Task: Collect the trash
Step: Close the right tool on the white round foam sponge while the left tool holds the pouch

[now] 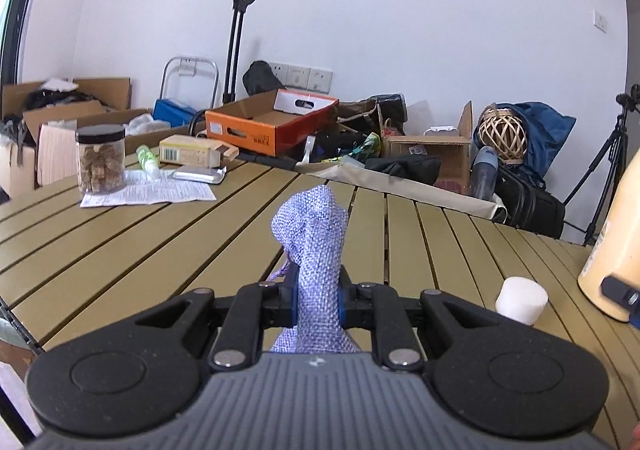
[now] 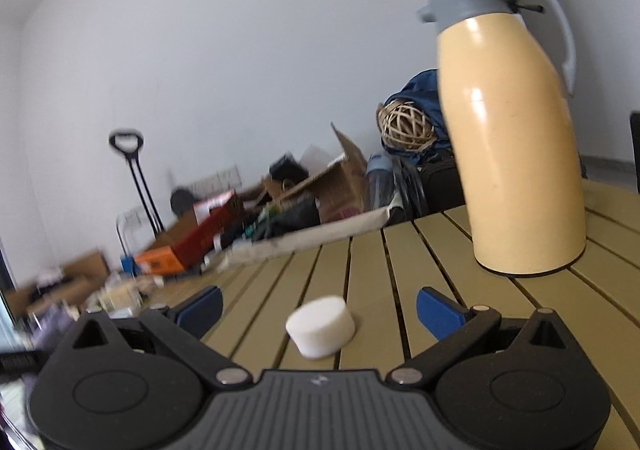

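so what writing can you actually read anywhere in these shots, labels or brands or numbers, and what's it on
No text can be read for sure.
Orange box: dark print on its side, too blurred to read.
Paper sheet under the jar: dense fine print, too small.
Small yellowish carton: label and barcode, too small.
Cream jug: print low on its side, too blurred.
Both gripper bodies carry a tiny logo mark, no letters.

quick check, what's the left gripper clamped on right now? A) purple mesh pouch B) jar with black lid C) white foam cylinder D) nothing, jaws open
A: in the left wrist view the left gripper has its blue pads pressed on the purple mesh pouch, while the white foam cylinder lies loose on the table and the jar stands far off.
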Action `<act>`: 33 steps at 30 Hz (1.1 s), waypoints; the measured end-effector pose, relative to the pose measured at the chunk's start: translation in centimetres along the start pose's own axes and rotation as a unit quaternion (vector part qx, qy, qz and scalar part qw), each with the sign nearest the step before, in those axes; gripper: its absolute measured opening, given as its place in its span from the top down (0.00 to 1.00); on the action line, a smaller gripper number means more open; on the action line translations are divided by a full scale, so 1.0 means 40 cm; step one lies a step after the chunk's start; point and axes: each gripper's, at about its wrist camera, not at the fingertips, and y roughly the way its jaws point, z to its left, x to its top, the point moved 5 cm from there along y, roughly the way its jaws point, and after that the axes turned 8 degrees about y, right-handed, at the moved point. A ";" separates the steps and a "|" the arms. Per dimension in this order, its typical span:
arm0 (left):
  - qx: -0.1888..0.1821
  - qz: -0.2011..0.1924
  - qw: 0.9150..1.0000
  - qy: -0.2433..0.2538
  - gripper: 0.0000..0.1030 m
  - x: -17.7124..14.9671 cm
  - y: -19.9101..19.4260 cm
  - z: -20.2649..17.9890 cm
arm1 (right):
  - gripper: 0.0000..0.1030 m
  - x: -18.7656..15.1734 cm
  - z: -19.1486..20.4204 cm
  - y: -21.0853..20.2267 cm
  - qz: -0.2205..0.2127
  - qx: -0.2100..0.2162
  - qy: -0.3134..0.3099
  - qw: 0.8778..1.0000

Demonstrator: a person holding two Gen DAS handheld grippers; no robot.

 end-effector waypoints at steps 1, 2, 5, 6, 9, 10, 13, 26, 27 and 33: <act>-0.001 0.001 1.000 -0.004 0.84 0.003 0.000 0.011 | 0.00 -0.005 0.011 0.005 0.005 -0.008 -0.012 1.000; -0.002 0.000 1.000 -0.006 0.84 0.003 -0.002 0.022 | 0.00 -0.010 0.021 0.010 0.009 -0.017 -0.021 1.000; 0.002 -0.003 1.000 -0.015 0.84 0.013 -0.009 0.061 | 0.00 -0.020 0.043 0.036 0.023 -0.051 -0.047 0.997; 0.004 -0.003 1.000 -0.018 0.84 0.015 -0.010 0.071 | 0.00 -0.024 0.049 0.050 0.030 -0.061 -0.054 0.996; 0.006 -0.001 1.000 -0.028 0.84 0.021 -0.008 0.104 | 0.00 -0.030 0.073 0.101 0.057 -0.078 -0.077 0.992; 0.008 0.000 1.000 -0.030 0.84 0.024 -0.006 0.112 | 0.00 -0.026 0.079 0.117 0.061 -0.084 -0.080 0.991; 0.012 0.006 0.999 -0.037 0.84 0.026 -0.002 0.133 | 0.00 -0.010 0.089 0.174 0.085 -0.104 -0.067 0.989; 0.022 0.025 0.999 -0.040 0.84 0.020 0.024 0.155 | 0.05 -0.055 0.123 0.331 0.173 -0.164 -0.113 0.964; 0.022 0.024 0.999 -0.040 0.84 0.021 0.024 0.156 | 0.08 -0.058 0.121 0.334 0.176 -0.166 -0.110 0.964; 0.020 0.026 0.999 -0.042 0.84 0.020 0.023 0.152 | 0.32 -0.070 0.115 0.354 0.190 -0.169 -0.109 0.961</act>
